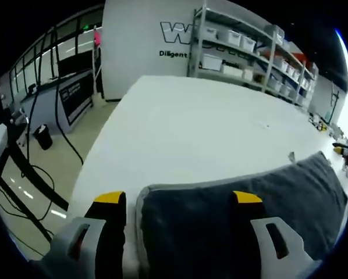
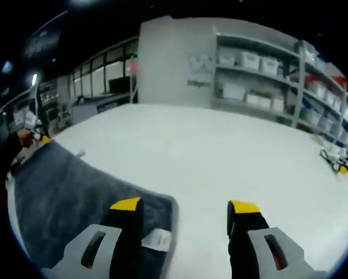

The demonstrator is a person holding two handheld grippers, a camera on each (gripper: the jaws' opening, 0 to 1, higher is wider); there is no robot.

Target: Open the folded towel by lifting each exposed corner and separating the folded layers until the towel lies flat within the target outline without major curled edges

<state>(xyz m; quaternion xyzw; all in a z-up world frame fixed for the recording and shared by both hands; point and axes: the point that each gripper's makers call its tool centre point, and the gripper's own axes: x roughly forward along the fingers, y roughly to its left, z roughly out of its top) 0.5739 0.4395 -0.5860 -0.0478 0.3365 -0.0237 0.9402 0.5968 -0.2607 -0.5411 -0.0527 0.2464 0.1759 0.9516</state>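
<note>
Left gripper sits low at one end of the grey towel. Jaws spread wide, nothing between them pinched. One jaw is off the cloth over bare tabletop; the other is over the towel, so the jaws straddle the towel's rounded corner. My read: lined up to take that corner or edge.

Towel lies on the white tabletop along its near edge, running between the two grippers. Surface looks mostly smooth. Can't tell whether a folded layer remains, and no target outline is visible on the tabletop.

Right gripper is at the opposite end of the towel. Jaws also released and wide apart, gripping nothing. One jaw hovers over the cloth near the white care label at the corner; the other is over bare tabletop. Same straddle as on the left, likely so both ends can be taken together and pulled taut.

Far side of the room: shelves with white bins and a small yellow item on the tabletop, well apart from the towel.

Risk: jaws closing on tabletop rather than cloth if they are not low enough.
</note>
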